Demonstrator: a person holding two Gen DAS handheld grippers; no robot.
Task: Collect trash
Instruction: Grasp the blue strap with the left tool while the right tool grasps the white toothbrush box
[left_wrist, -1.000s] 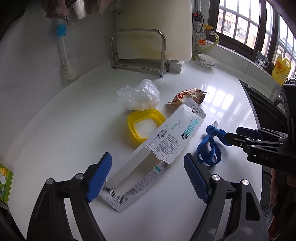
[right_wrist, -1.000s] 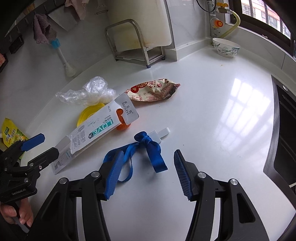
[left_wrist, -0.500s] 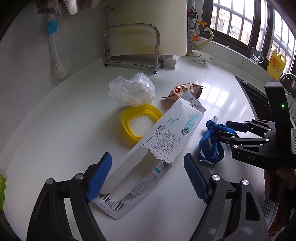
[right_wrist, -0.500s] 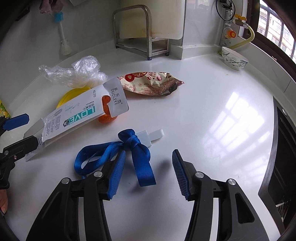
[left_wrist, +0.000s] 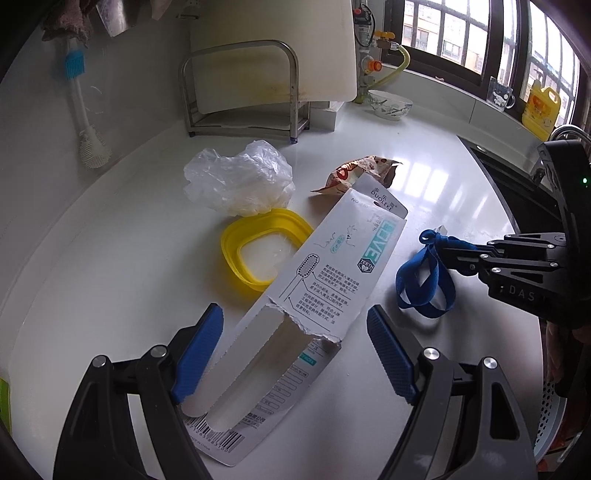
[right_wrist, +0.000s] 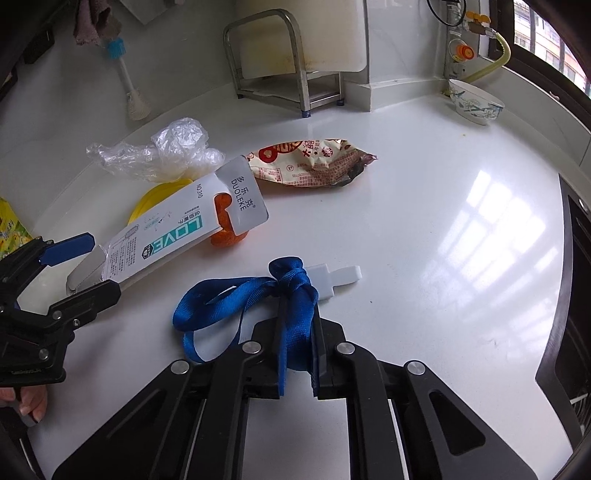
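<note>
Right wrist view: the right gripper (right_wrist: 297, 332) is closing its jaws on a knotted blue ribbon (right_wrist: 291, 280), the strap pinched between the pads, its loop and white plastic tag (right_wrist: 332, 277) lying on the white counter (right_wrist: 424, 221) near the front edge. Just left of it a torn toothbrush carton (left_wrist: 332, 273), printed "DUOLEKE", "LOVE", "NO310" and "MADE IN CHINA" beside its barcode, lies between the wide-open jaws of the left gripper (left_wrist: 295, 354), whose pads do not yet touch it. The carton leans across a yellow lid (left_wrist: 258, 251), and a piece of orange peel (right_wrist: 227, 236) shows under its hang tab. Behind these, toward the back wall, sit a crumpled clear plastic bag (left_wrist: 240, 181) and a red-and-cream snack wrapper (right_wrist: 314, 162) with Chinese print too small to read.

Collection appears barely begun: the ribbon is gripped but not lifted clear, and the carton, lid, peel, bag and wrapper all remain on the counter. No bin is clearly in view. A patterned bowl (right_wrist: 474, 101) stands at the far right corner by the window, seemingly no part of the litter.
</note>
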